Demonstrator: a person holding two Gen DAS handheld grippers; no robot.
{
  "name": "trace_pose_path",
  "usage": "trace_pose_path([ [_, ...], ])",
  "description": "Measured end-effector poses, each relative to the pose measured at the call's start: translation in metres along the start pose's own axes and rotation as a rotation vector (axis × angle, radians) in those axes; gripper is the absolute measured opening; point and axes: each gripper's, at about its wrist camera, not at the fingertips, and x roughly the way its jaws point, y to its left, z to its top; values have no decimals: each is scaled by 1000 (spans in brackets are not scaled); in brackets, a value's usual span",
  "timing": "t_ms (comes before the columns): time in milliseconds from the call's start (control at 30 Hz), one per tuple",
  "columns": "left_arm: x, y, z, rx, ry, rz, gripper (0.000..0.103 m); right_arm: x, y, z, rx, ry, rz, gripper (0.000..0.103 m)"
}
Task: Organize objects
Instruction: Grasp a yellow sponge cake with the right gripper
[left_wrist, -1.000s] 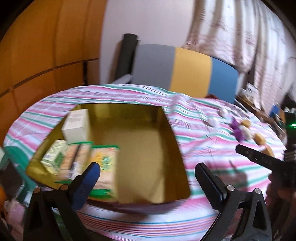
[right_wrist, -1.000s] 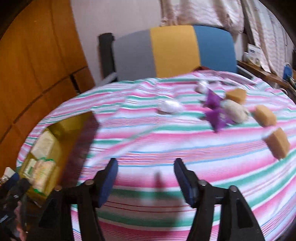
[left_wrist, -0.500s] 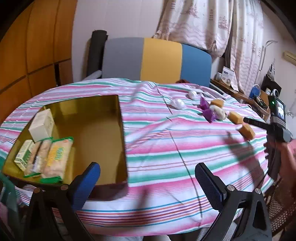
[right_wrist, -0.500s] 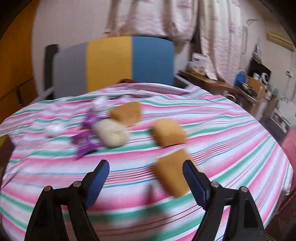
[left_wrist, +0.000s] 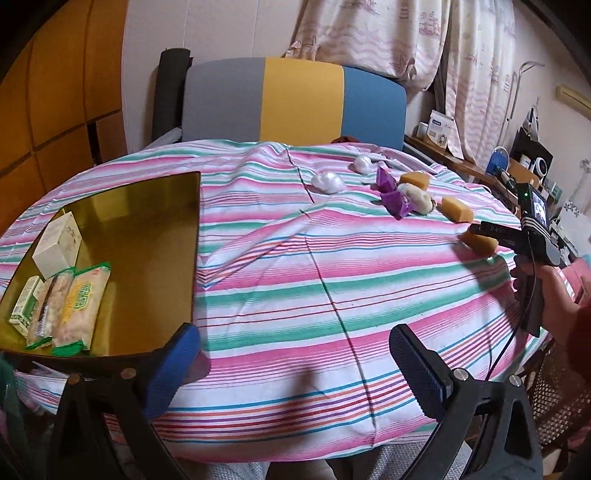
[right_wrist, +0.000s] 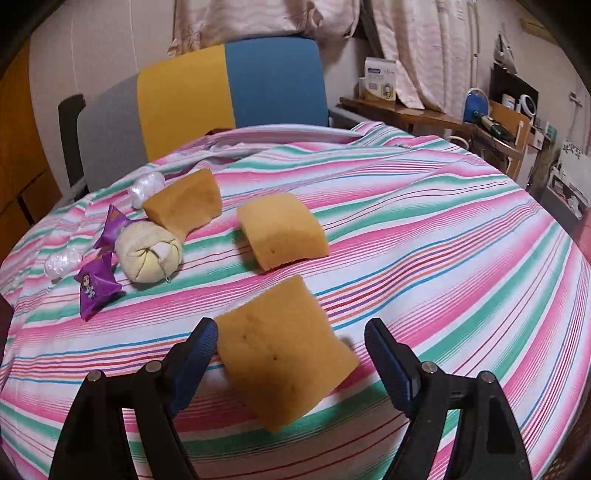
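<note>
My right gripper (right_wrist: 291, 350) is open, its jaws on either side of the nearest yellow sponge (right_wrist: 284, 350), which lies on the striped tablecloth (right_wrist: 424, 258); it does not grip it. Two more sponges (right_wrist: 282, 230) (right_wrist: 184, 201), a cream cloth ball (right_wrist: 149, 253), two purple packets (right_wrist: 96, 286) and two white wrapped items (right_wrist: 146, 186) lie beyond. My left gripper (left_wrist: 295, 358) is open and empty above the table's near edge. A gold tray (left_wrist: 147, 236) at left holds a white box (left_wrist: 57, 245) and snack packs (left_wrist: 79, 306). The right gripper also shows in the left wrist view (left_wrist: 491, 232).
A grey, yellow and blue chair back (left_wrist: 295, 99) stands behind the table. A wooden shelf with clutter (right_wrist: 480, 125) is at the right. Wood panelling (left_wrist: 55, 92) is at the left. The tablecloth has folds in the middle (left_wrist: 306, 229).
The right gripper has swung right and come down over the nearest sponge. The left gripper has drawn back and turned right, away from the tray; both stayed open.
</note>
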Motion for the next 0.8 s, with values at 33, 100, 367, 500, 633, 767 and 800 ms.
trace_pose_path([
  [33, 1, -1, 1, 0, 5, 6, 103, 0, 2, 0, -7, 1, 4, 78],
  [100, 2, -4, 2, 1, 3, 7, 103, 2, 9, -1, -38, 7, -14, 74],
  [367, 13, -25, 16, 31, 18, -18, 103, -7, 26, -9, -125, -67, -47, 63],
  [500, 21, -39, 25, 47, 33, -43, 103, -14, 26, -12, -136, -109, 44, 63],
  [633, 34, -53, 38, 62, 26, -42, 103, -13, 25, -15, -123, -91, 132, 63],
  [767, 50, -68, 56, 38, 10, -29, 103, -7, 19, -16, -73, -72, 118, 63],
  [800, 57, -72, 62, 24, 11, -26, 103, -7, 18, -17, -68, -71, 115, 63],
])
